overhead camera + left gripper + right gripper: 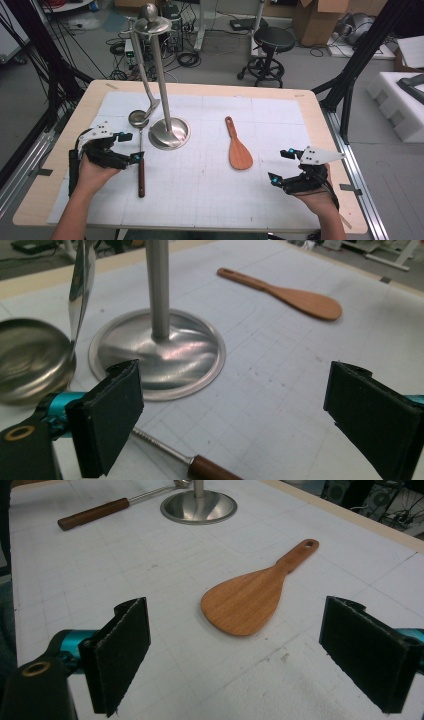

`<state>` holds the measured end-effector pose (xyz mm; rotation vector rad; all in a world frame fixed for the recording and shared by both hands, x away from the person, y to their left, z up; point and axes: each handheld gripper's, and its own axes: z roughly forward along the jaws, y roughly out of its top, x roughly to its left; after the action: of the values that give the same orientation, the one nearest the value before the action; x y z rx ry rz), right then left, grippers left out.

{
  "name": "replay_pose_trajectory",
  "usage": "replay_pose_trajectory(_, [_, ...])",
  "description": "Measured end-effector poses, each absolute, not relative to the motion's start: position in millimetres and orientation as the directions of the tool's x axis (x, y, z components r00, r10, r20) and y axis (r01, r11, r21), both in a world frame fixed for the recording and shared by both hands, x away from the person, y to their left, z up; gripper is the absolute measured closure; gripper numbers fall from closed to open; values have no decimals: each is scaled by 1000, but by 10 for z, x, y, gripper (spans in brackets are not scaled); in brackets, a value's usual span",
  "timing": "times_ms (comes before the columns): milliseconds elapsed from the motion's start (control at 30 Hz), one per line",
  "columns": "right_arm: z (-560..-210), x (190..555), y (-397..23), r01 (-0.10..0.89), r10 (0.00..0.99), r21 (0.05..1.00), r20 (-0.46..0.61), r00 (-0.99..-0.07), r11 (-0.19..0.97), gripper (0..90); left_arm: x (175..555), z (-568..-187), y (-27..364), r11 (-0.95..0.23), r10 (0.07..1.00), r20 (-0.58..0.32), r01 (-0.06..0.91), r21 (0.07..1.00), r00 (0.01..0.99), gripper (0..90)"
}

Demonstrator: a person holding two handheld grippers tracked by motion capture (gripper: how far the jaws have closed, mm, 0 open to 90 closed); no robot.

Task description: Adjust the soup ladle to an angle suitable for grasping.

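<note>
While both sets of jaws stand apart and hold nothing, the left gripper (127, 146) hovers beside the ladle (140, 150) on the worktop (210, 185). Right gripper (281, 166) sits near the wooden spatula (239, 150); no readable writing anywhere.

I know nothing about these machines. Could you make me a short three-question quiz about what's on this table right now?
1. True or false: the left tongs are clamped on the ladle's wooden handle.
2. Which utensil lies in front of the right tongs? A) wooden spatula B) ladle C) whisk
3. Fill in: the ladle's bowl lies beside the round base of the metal ______.

Key
1. False: both pairs of tongs are open and hold nothing.
2. A
3. stand
</note>
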<state>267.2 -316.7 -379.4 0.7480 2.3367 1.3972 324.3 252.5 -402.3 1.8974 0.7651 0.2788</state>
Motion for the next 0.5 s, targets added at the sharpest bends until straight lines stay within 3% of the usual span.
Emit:
replay_pose_trajectory(200, [-3794,2671,-3169,279,584,879,0,-812,387,118,3275,-4123,2432,-353,644,-103,414,839,758,96])
replay_pose_trajectory(500, [-3804,2670,-3181,276,584,880,-2,-812,387,118,3320,-4285,2407,-359,679,-119,469,807,724,100])
